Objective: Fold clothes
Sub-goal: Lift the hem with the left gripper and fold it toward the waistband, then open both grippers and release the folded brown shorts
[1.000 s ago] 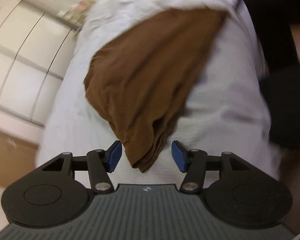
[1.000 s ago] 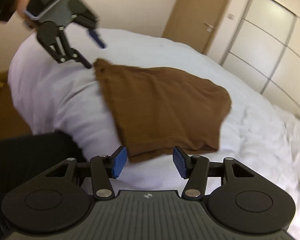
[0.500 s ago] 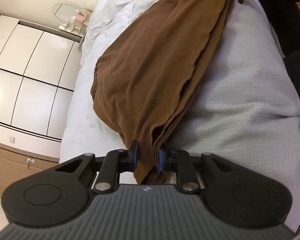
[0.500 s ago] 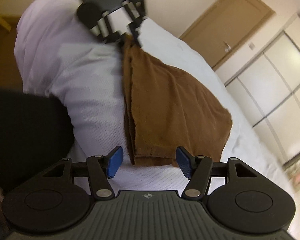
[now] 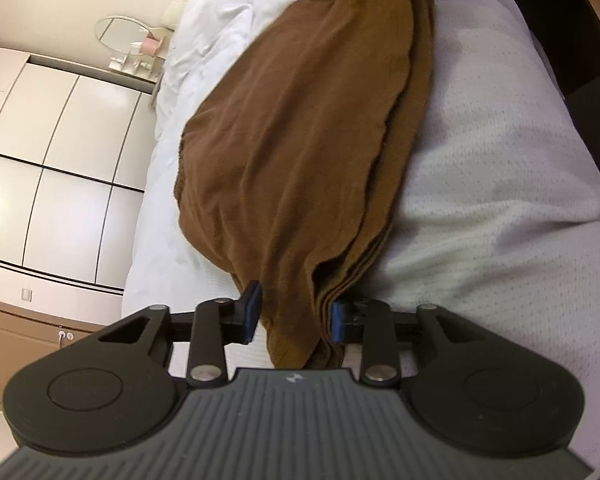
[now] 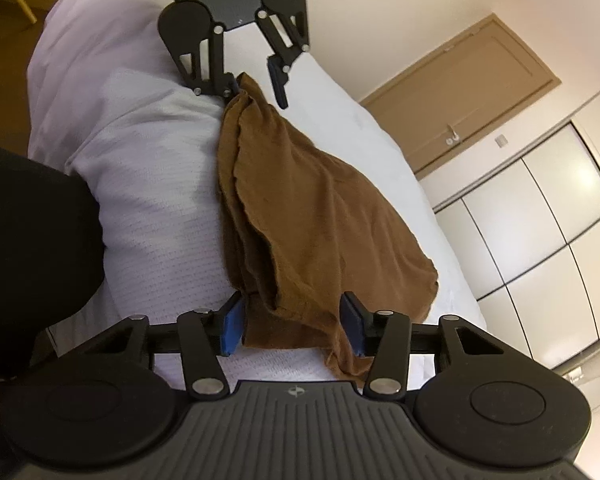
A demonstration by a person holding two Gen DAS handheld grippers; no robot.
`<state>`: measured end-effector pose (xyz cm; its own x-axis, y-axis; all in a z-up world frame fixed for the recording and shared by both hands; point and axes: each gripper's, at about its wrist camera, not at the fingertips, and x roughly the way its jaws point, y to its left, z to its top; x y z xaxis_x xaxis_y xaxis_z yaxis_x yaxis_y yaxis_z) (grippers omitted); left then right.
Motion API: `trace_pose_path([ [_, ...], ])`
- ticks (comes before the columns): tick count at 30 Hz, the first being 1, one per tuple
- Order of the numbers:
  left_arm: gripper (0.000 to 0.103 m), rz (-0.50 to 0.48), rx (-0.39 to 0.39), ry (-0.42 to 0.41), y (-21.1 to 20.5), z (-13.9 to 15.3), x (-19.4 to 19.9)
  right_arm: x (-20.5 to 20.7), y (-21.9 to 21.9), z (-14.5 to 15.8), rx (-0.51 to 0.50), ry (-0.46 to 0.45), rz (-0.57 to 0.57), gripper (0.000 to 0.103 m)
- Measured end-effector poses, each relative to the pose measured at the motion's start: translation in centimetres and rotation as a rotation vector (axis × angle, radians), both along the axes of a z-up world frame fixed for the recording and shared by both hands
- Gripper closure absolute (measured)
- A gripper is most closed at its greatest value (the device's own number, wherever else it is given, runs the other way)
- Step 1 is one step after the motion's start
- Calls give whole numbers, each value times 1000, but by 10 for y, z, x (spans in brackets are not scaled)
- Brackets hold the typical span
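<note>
A brown cloth (image 5: 300,152) lies folded in several layers on a bed (image 5: 492,168), stretched lengthwise between the two claws.

The left claw (image 5: 294,314) sits at one end of the cloth. Its blue pads (image 5: 252,312) stand a little apart with the bunched corner of the cloth between them; the layered edge lies against the right-hand pad, and the left-hand pad meets the cloth's other side, so the claw pinches that corner. From the right wrist view the same claw (image 6: 260,88) shows at the far end of the cloth, one finger at the cloth's tip and the other finger standing clear to the side.

The right claw (image 6: 296,326) is at the near end. Its jaws are closing, with the cloth's end between the blue pads (image 6: 232,326). The pad on the left touches the cloth's stacked edge; the other pad sits against a hanging fold. Whether they press firmly cannot be told.

Beyond the left claw, to its left, stand white wardrobe doors (image 5: 60,160) and a small shelf with a round mirror (image 5: 122,32) and a pink cup (image 5: 150,44). Beyond the right claw, to its right, is a brown door (image 6: 472,92). No container holding clothes is in view.
</note>
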<state>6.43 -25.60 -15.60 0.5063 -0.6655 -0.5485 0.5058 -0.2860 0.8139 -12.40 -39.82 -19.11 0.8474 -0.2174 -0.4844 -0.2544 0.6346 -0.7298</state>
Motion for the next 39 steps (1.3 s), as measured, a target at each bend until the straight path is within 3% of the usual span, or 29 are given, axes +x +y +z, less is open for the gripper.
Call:
trace_pose_path([
  [4, 96, 7, 12, 9, 1, 5, -2, 0, -1, 0, 21, 6, -10, 77],
  [6, 97, 1, 3, 5, 4, 14, -4, -1, -4, 4, 55, 3, -32, 89],
  [9, 97, 8, -43, 8, 6, 40, -7, -5, -12, 17, 118, -27, -53, 93],
  [16, 98, 1, -104, 7, 9, 85, -24, -11, -28, 62, 243, -128, -91, 94],
  [23, 98, -27, -69, 63, 31, 87, -60, -39, -26, 77, 281, -127, -94, 94],
  [31, 98, -35, -45, 162, 79, 109, -116, -93, -11, 94, 362, -39, -25, 94],
  [34, 98, -49, 1, 213, 89, 121, -132, -111, -9, 104, 426, 18, -4, 94],
  [39, 98, -52, 31, 282, 84, 139, -130, -134, -8, 119, 480, 88, 26, 94],
])
